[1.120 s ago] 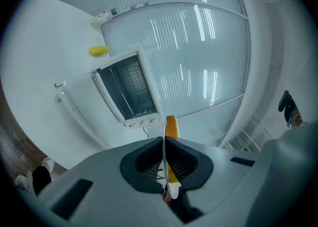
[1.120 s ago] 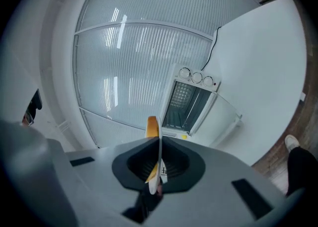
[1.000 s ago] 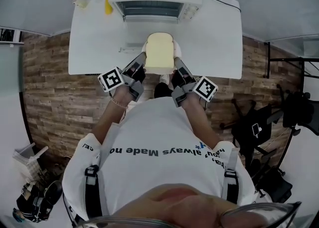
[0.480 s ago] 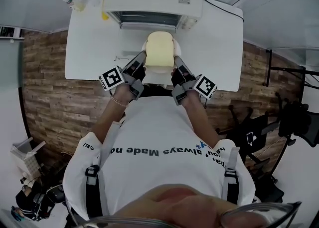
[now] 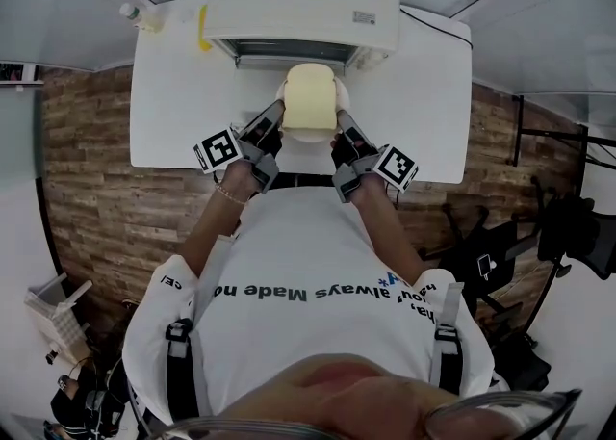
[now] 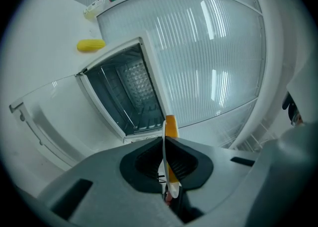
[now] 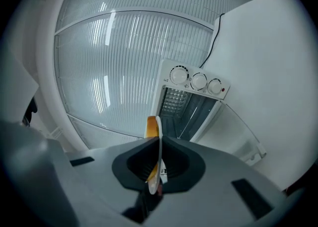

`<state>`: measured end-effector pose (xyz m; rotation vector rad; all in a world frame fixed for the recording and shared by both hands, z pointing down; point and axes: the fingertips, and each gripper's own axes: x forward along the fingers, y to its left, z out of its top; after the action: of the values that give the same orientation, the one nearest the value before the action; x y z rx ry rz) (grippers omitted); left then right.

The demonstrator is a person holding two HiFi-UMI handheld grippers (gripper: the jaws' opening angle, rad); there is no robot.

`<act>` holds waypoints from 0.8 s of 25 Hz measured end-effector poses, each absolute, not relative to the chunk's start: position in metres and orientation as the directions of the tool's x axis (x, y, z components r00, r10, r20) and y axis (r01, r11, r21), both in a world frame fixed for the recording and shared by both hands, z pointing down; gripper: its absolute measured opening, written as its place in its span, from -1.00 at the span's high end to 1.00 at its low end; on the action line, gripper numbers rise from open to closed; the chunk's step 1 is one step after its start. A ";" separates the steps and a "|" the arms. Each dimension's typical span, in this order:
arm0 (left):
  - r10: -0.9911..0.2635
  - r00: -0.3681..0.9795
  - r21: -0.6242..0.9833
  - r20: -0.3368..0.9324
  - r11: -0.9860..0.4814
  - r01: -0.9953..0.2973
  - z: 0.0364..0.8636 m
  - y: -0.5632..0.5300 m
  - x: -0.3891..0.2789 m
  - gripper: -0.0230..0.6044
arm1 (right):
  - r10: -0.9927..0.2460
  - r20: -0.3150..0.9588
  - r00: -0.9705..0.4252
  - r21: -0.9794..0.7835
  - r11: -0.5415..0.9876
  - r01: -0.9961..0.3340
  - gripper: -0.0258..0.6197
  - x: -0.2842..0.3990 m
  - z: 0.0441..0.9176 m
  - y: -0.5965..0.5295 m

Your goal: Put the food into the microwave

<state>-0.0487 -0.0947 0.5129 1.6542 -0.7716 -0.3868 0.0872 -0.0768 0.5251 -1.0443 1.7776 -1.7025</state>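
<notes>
Bread slice point(image 5: 310, 99) sits on a white plate point(image 5: 341, 103), held btwn both grippers just on the near side of the microwave point(image 5: 303, 0), at the centre of the white table point(image 5: 173, 111). Left gripper point(image 5: 272, 120) is clenched on the plate's left rim and right gripper point(image 5: 344, 123) on its right rim. In each gripper view the thin white rim stands edge-on, pinched btwn the dark pads, w/ an orange-brown crust edge showing just beside it. Microwave is open: its glass door point(image 6: 49, 121) is folded down toward the near side, and the dark cavity w/ wire rack faces the plate. Three round knobs point(image 7: 198, 81) sit in a row on its front panel. Whether the plate rests on the door or is carried above it, can't tell. Yellow item point(image 6: 90, 45) lies on the table to the left of the microwave, w/ a small bottle point(image 6: 99, 6) further off at the far-left corner.
</notes>
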 end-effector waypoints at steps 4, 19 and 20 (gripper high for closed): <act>-0.659 0.739 0.968 0.137 -0.068 -0.241 0.511 -0.105 -0.055 0.87 | -0.784 0.178 -0.594 -0.973 -0.052 -0.223 0.86 0.076 0.526 -0.087; -0.613 0.765 0.954 0.199 -0.059 -0.295 0.557 -0.150 -0.071 0.87 | -0.805 0.189 -0.563 -0.978 -0.103 -0.182 0.86 0.064 0.565 -0.126; -0.616 0.761 0.953 0.204 -0.052 -0.297 0.560 -0.154 -0.073 0.87 | -0.805 0.189 -0.562 -0.978 -0.106 -0.178 0.86 0.062 0.568 -0.130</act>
<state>-0.0730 -0.1540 0.5603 1.6471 -0.7387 -0.3017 0.0624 -0.1303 0.5676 -1.0790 1.6902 -1.7139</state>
